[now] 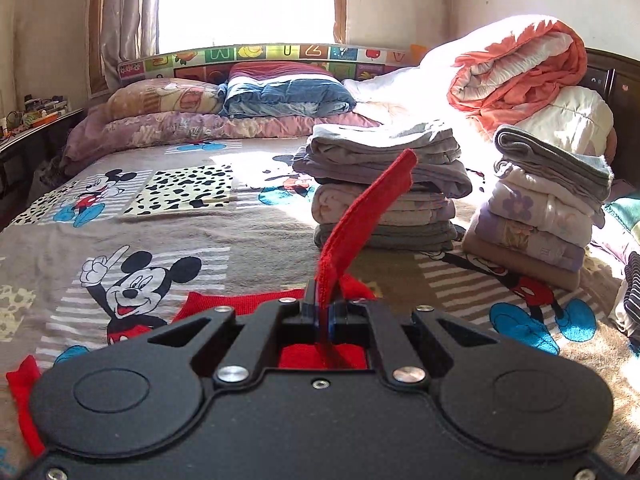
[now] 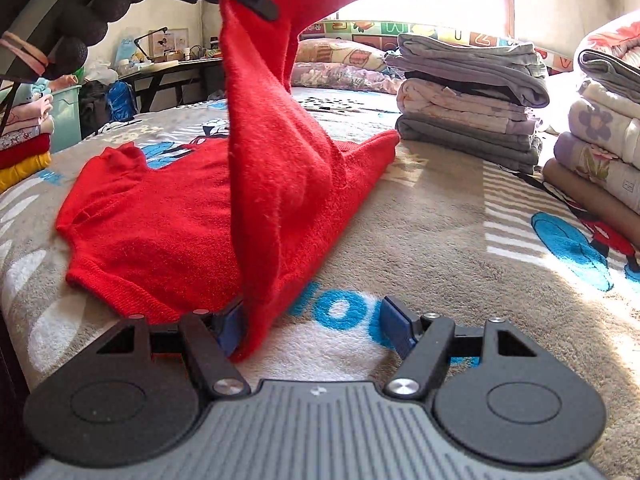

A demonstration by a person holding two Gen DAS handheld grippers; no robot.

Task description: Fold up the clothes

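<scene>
Clamped in the left gripper: a strip of the fuzzy red knitted sweater, hoisted toward twelve o'clock so that side can swing over the body for a fold. Spread low at six o'clock in its own view, the right gripper, jaws wide, holding nothing, the hanging cloth brushing its left pad. Sweater body flat on the grey cartoon-print bedspread, long axis from eight toward two o'clock. Behind, at one o'clock: stacks of folded clothes, well apart.

Rolled quilt, pillows, curtain, desk.
</scene>
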